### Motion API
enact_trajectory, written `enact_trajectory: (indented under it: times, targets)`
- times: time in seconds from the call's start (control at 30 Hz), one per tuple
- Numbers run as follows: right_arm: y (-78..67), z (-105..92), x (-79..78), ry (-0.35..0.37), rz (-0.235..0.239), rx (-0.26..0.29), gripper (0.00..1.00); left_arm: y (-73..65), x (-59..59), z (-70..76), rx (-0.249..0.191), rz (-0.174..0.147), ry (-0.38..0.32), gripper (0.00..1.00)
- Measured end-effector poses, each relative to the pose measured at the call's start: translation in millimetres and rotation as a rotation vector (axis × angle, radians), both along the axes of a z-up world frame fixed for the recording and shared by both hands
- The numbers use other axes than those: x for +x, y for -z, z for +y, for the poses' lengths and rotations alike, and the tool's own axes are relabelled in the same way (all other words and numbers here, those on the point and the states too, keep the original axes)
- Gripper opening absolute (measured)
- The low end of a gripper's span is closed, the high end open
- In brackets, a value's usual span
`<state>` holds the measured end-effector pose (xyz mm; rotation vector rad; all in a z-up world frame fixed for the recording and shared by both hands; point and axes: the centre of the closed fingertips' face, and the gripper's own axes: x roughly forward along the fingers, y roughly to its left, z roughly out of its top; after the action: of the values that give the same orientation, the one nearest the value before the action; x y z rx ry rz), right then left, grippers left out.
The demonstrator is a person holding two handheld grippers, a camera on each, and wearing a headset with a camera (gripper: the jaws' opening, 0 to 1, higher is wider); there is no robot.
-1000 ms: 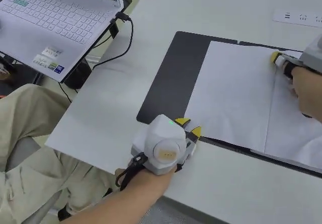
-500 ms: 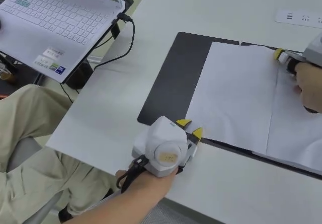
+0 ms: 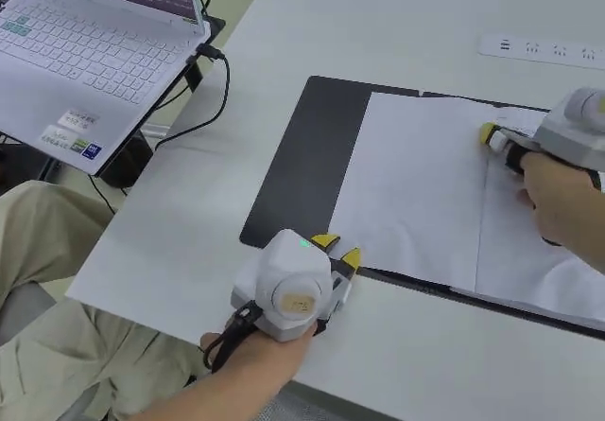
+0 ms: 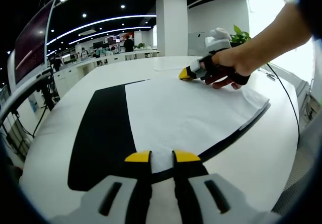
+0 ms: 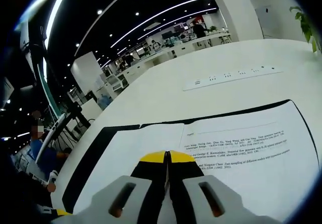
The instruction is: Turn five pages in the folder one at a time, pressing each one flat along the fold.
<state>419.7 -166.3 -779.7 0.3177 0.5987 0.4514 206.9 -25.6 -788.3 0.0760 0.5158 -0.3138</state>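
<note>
As the fold (image 3: 479, 232) is being pressed by the closed right gripper (image 3: 492, 137), the page (image 3: 416, 184) is being pinned by the slightly parted left gripper (image 3: 337, 249); another turn likely follows.

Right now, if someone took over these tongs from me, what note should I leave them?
Left tongs: jaws slightly apart, tips at the near edge of the turned page; no clear grip on it.
Right tongs: jaws shut, tips on the fold near its far end.
Folder lies open on the white table, with the blank turned page on the left and the printed page on the right.
Done: at least one page is turned; the count cannot be read from here.
Left: press along the fold, then turn the remaining pages one at a time.
</note>
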Motion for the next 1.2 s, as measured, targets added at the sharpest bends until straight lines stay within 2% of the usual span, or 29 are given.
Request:
enact_trajectory:
  times: [0.2,0.33,0.67,0.97,1.2]
  targets:
    - [-12.2,4.5,-33.8,-0.007,0.005,-0.007,0.00,1.0,0.4,0.3,0.000,-0.001,0.000,0.15]
    - [-17.5,5.9,-50.7,-0.007,0.011,0.000,0.00,1.3,0.5,0.3,0.003,-0.004,0.003,0.15]
    - [-22.1,4.2,-77.4,-0.008,0.023,0.010,0.00,2.5,0.8,0.3,0.009,-0.008,0.010,0.15]
    - [-15.7,1.5,-90.0,-0.016,0.029,0.014,0.00,3.6,0.3,0.2,0.011,-0.009,0.016,0.15]
    - [-10.2,1.9,-112.3,-0.047,0.038,0.012,0.00,3.6,-0.2,0.3,0.011,-0.016,0.017,0.15]
